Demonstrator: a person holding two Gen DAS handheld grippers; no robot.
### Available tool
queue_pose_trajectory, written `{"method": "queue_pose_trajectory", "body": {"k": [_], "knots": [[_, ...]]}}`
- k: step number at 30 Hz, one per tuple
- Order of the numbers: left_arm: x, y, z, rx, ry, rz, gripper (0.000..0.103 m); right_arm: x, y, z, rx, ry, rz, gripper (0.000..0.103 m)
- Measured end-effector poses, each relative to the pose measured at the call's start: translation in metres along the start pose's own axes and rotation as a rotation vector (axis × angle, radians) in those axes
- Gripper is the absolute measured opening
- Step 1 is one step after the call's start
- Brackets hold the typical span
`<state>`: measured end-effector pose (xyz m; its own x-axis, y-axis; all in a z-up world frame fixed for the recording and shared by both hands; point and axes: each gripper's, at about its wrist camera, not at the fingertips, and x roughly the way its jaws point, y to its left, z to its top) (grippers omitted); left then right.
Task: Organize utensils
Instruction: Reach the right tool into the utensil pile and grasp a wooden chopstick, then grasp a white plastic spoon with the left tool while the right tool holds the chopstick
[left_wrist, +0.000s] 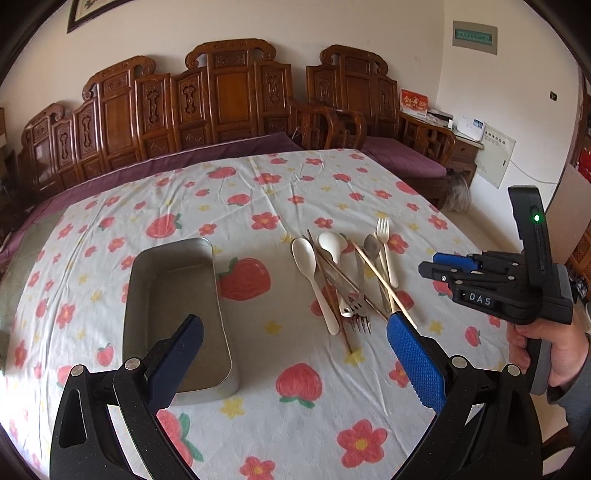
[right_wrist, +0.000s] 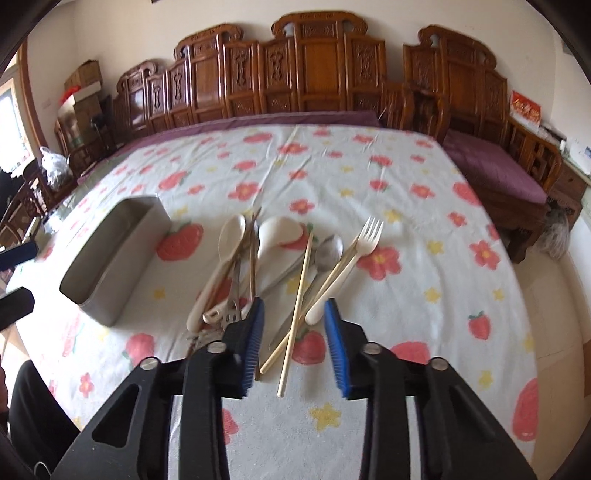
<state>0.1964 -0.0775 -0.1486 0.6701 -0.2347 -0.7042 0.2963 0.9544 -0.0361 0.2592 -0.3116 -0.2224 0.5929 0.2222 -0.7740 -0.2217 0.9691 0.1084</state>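
Pick step, nothing in the metal tray (left_wrist: 177, 317) yet. Utensil pile (right_wrist: 280, 273) lies right of the tray on the bench. Right gripper (right_wrist: 293, 347) half-open, fingers straddling pale chopsticks (right_wrist: 295, 314), not pinching. Left gripper (left_wrist: 295, 354) wide open, empty. Next: lower, close on chopsticks.

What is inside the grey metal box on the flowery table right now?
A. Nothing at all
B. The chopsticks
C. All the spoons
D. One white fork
A: the metal box shows only its bare bottom, while the spoons, forks and chopsticks all lie in a heap on the tablecloth beside it.
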Motion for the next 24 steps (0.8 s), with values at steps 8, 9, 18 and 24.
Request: {"method": "queue_pose_trajectory", "body": {"k": [8, 9, 18, 24], "knots": [[0.022, -0.006, -0.005, 0.000, 0.056, -0.019, 0.096, 0.040, -0.001, -0.024, 0.016, 0.115, 0.043, 0.022], [0.026, -0.007, -0.006, 0.002, 0.067, -0.020, 0.095, 0.046, -0.002, -0.026, 0.022, 0.128, 0.048, 0.021], [0.059, -0.017, 0.001, 0.012, 0.126, -0.011, 0.084, 0.054, -0.003, -0.030, 0.024, 0.160, 0.035, 0.006], [0.090, -0.021, 0.013, 0.015, 0.175, 0.009, 0.069, 0.045, -0.013, -0.026, 0.028, 0.152, 0.048, 0.006]]}}
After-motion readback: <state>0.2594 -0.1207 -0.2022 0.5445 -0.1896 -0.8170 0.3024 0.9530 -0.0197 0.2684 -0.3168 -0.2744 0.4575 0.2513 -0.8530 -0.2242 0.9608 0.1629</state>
